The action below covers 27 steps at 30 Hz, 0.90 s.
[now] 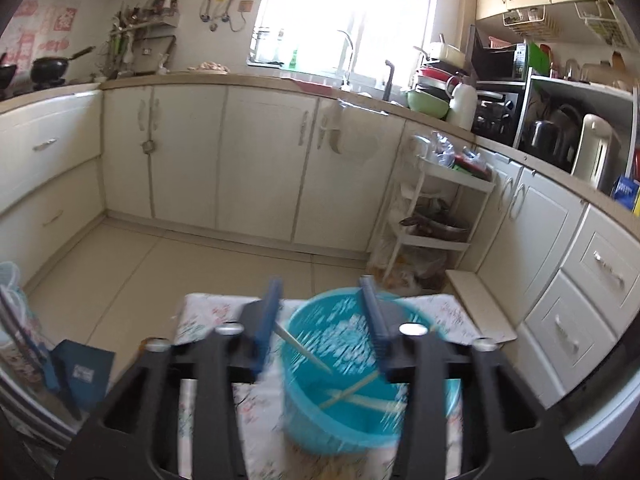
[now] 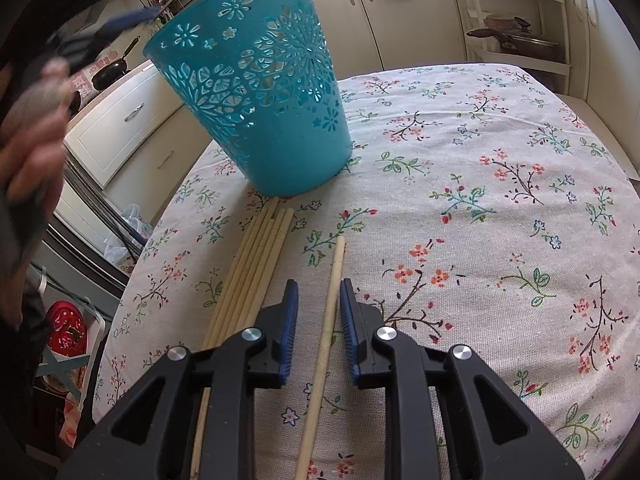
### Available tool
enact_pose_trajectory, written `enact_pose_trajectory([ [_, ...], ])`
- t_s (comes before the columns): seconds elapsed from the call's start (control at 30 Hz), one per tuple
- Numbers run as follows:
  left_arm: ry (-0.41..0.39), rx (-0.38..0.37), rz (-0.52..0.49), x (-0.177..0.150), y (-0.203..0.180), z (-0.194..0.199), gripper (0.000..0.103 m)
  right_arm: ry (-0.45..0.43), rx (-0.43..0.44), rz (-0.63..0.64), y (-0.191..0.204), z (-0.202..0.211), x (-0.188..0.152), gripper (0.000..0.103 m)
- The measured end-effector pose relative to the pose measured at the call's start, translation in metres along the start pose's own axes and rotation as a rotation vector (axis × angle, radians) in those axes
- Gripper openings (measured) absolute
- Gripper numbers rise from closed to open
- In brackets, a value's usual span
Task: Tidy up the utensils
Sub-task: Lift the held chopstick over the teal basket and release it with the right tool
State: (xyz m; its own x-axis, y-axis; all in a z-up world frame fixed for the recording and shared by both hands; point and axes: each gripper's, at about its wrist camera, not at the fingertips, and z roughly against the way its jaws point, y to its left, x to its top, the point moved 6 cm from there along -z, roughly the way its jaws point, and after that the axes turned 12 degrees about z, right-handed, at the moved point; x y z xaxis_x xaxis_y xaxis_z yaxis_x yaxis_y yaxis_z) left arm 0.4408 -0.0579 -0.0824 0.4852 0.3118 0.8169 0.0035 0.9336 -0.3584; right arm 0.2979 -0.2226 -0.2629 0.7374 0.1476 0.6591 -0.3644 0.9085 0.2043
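Observation:
A teal perforated basket (image 2: 260, 92) stands on the floral tablecloth (image 2: 480, 184). In the left wrist view I look down into the basket (image 1: 348, 372); a few pale chopsticks (image 1: 352, 394) lie inside. My left gripper (image 1: 324, 292) is open above its rim, and it is blurred. It also shows at the top left of the right wrist view (image 2: 120, 4). My right gripper (image 2: 319, 292) is open low over the table, its jaws either side of a single chopstick (image 2: 324, 344). A bundle of several chopsticks (image 2: 250, 276) lies to its left.
Cream kitchen cabinets (image 1: 260, 160) and a white shelf cart (image 1: 436, 208) stand beyond the table. A tiled floor (image 1: 180, 264) lies between them. The table's left edge (image 2: 132, 280) drops to clutter on the floor.

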Motion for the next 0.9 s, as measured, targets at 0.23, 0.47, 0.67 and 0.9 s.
enact_pose_trajectory([
  [0.23, -0.004, 0.069, 0.013, -0.039, 0.048, 0.059, 0.073, 0.011, -0.063, 0.029, 0.004, 0.000, 0.000, 0.022],
  [0.47, 0.137, 0.126, 0.069, -0.097, 0.092, 0.050, 0.075, 0.063, -0.231, 0.204, 0.027, -0.004, -0.003, 0.009],
  [0.67, 0.205, 0.172, 0.082, -0.140, 0.110, 0.032, 0.075, 0.002, -0.054, 0.079, 0.025, 0.034, -0.005, 0.006],
  [0.9, 0.227, 0.199, 0.090, -0.155, 0.120, 0.023, 0.075, -0.276, 0.176, -0.055, 0.042, 0.119, 0.067, 0.006],
])
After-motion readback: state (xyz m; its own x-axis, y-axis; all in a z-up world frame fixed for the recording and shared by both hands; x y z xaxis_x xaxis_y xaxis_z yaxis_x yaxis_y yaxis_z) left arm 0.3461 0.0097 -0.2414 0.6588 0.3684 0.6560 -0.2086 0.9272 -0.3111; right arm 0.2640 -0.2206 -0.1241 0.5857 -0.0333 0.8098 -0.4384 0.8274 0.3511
